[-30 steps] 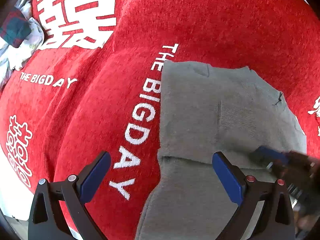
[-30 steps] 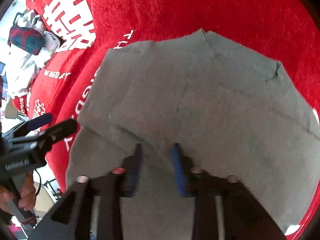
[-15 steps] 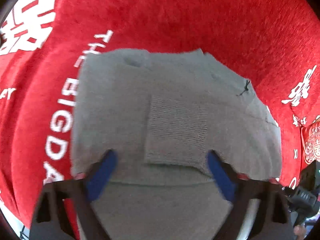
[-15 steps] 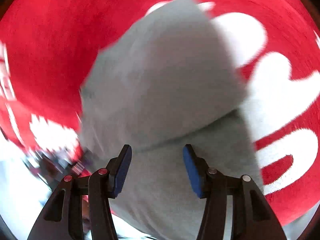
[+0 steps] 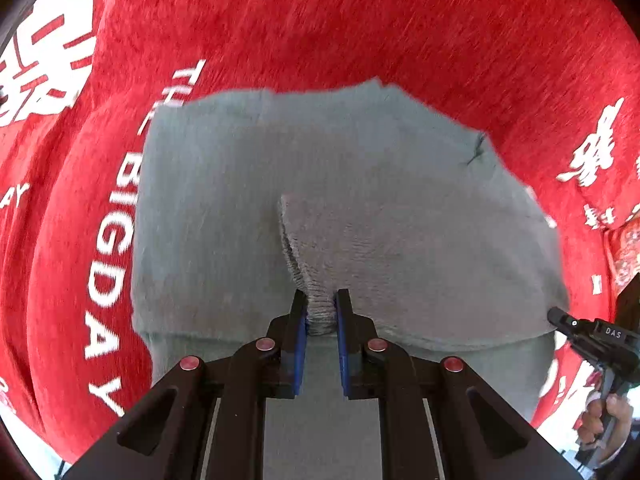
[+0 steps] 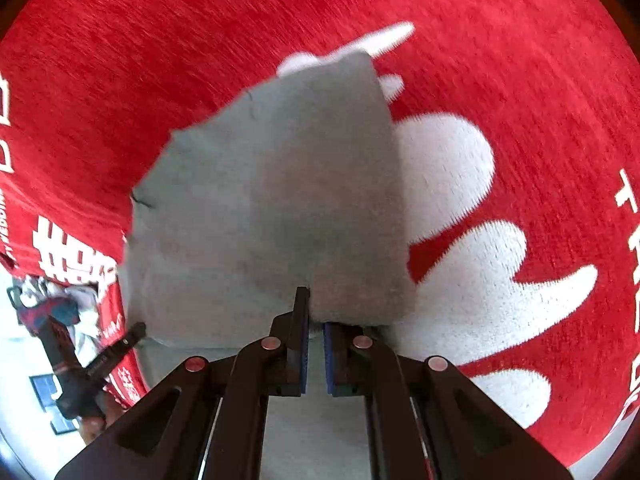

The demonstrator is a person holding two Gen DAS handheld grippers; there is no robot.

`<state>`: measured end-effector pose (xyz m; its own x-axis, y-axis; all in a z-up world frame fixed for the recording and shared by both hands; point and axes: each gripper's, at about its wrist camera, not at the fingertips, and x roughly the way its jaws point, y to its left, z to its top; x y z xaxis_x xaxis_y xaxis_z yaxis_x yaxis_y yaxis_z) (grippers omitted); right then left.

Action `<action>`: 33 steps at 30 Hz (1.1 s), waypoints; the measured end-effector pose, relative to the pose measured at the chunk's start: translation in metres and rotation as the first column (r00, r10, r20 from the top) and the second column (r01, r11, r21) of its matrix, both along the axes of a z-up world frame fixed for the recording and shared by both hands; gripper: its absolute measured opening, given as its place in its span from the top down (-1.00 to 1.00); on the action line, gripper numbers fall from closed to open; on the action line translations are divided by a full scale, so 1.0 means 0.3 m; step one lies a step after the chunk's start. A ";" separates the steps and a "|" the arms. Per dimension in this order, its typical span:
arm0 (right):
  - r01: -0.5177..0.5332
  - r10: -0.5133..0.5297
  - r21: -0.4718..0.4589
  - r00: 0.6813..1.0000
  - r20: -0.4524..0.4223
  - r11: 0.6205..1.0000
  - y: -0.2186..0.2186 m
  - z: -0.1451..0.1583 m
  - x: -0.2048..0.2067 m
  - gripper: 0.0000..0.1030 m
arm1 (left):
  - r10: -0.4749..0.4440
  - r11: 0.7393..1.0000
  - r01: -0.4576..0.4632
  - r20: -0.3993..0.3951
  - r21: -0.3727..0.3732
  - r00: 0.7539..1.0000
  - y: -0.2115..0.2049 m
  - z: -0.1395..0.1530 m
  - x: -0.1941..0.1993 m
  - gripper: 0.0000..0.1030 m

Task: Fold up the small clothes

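Grey knit garment (image 5: 360, 184) lies folded on the red printed cloth (image 5: 360, 20). Left tool (image 5: 321, 312) has just closed, pinching its ribbed cuff. Right tool (image 6: 316, 320) has just clamped the garment's near edge.

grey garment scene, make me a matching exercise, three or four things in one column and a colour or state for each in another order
Things:
1. left claw
2. grey garment
3. cloth underneath
4. heart shape

Colour or state:
A. red with white lettering
B. white, printed on the red cloth beside the garment
C. lying partly folded on the red cloth
D. shut on a ribbed edge of the garment

Pairs: 1-D, 2-C, 3-A, 4-B
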<state>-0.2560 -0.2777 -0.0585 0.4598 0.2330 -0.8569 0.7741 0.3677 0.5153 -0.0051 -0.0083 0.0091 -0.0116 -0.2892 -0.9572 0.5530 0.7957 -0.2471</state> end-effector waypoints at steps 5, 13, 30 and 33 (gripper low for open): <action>-0.099 0.099 -0.021 0.995 -0.003 0.995 0.012 0.087 -0.037 0.42 | 0.029 0.999 -0.031 0.056 0.040 0.998 0.035 0.032 0.016 0.71; 0.095 -0.095 -0.082 0.995 0.004 0.992 -0.180 0.062 -0.059 -0.20 | -0.021 0.997 0.011 0.141 0.073 0.990 0.019 0.115 0.039 0.71; -0.110 0.072 -0.251 0.985 -0.155 0.962 -0.171 0.020 0.025 0.64 | -0.092 0.986 0.068 0.160 0.150 0.983 -0.095 0.009 -0.005 0.71; -0.106 0.061 -0.255 0.982 -0.178 0.961 -0.154 0.046 -0.010 0.60 | -0.092 0.985 0.067 0.156 0.160 0.984 -0.079 0.016 -0.006 0.71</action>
